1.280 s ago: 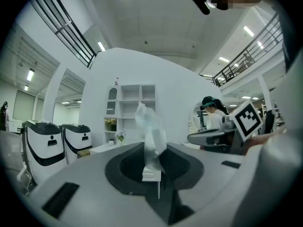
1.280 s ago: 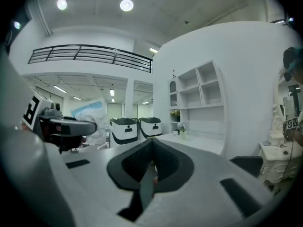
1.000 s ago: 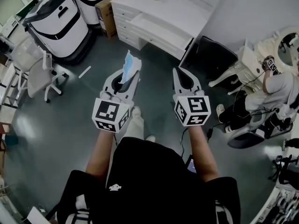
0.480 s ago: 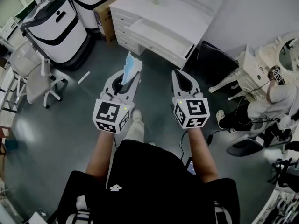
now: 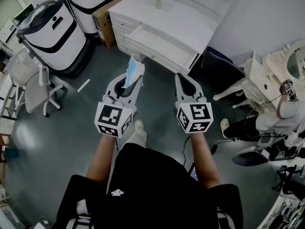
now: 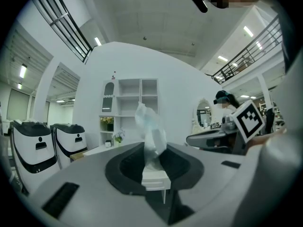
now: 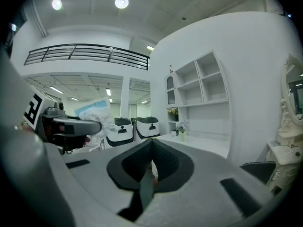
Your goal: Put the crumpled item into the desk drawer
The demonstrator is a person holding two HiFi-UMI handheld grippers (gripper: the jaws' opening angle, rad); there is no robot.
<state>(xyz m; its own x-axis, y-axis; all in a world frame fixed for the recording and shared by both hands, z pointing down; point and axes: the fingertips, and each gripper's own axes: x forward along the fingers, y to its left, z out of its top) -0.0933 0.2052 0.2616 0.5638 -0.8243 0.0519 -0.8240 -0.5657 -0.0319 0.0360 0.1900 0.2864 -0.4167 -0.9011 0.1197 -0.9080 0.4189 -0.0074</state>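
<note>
Two grippers point toward the drawer, which stands pulled open under the white worktop and well apart from them. The left gripper has its fingers pinched on the crumpled item, a pale blue-and-white wad standing above the tips. The right gripper has its fingers together on nothing. Good practice, I judge: keep that pinch firm, carry the wad level over the drawer's open cavity, lower it behind the front wall, and only then release.
</note>
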